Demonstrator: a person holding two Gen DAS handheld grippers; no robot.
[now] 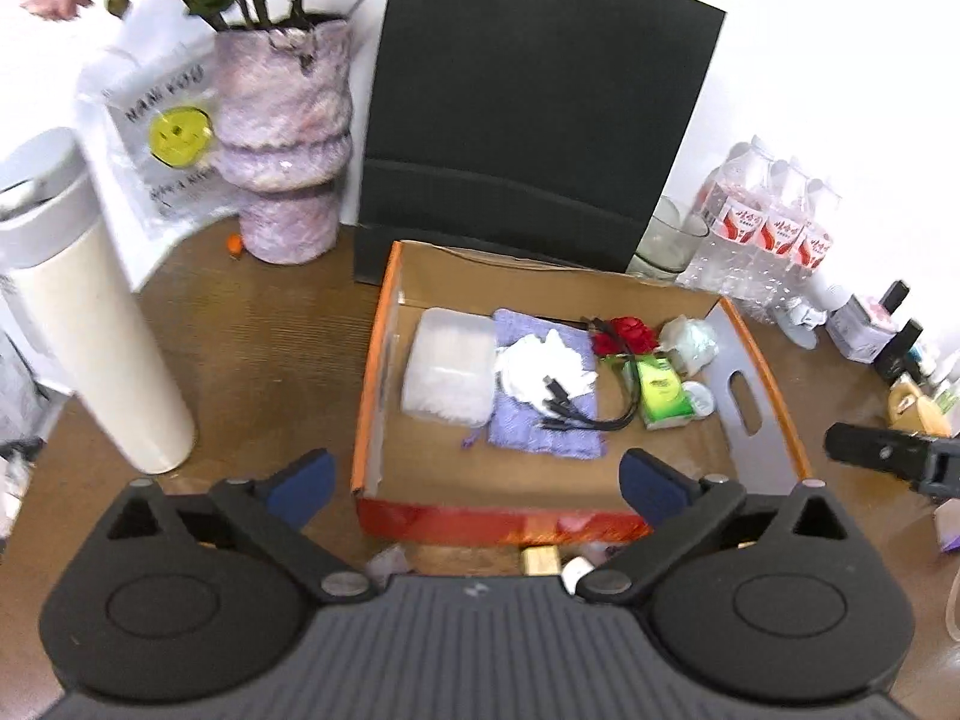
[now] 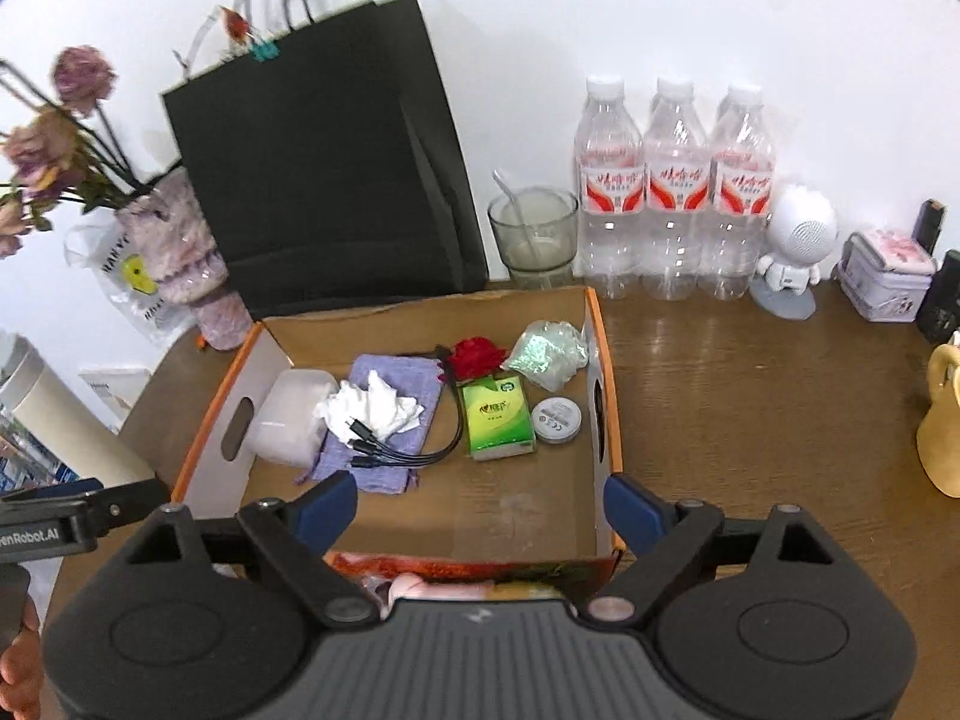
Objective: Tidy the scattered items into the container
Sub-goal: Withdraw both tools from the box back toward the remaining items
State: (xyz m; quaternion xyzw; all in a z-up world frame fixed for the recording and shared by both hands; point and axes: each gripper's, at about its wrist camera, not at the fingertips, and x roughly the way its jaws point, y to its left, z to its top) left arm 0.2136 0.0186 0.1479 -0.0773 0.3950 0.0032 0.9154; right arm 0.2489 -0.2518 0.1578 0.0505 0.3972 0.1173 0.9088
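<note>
Right now we see both grippers held wide apart w/ nothing between the blue pads. Left gripper [image 1: 477, 489] sits bottom centre of its frame, hovering over the near rim of the cardboard box [image 1: 375, 360]; right gripper [image 2: 480, 510] does the same in its own frame, also showing far right in the left view as a black finger.

Inside the box, centre of the frame, we count: a clear plastic case [image 2: 291, 414] at left, a purple cloth pouch [image 2: 384, 420] beside it w/ a crumpled white tissue [image 2: 372, 405] on top, and a black multi-head charging cable [image 2: 408, 450] lying across tissue, pouch & box floor. Right of that, a green tissue pack [image 2: 497, 417], a red fabric rose [image 2: 477, 357] just above it, a round white disc [image 2: 556, 418] beside the pack, and a glittery plastic packet [image 2: 549, 351] at the upper right corner.

Behind the box, upper centre, stands a black paper bag [image 2: 324, 162]; a purple vase [image 1: 282, 144] w/ dried flowers upper left; a glass cup [image 2: 533, 234] & three water bottles [image 2: 675, 192] upper right. A cream tumbler [image 1: 90, 336] stands at left.
</note>
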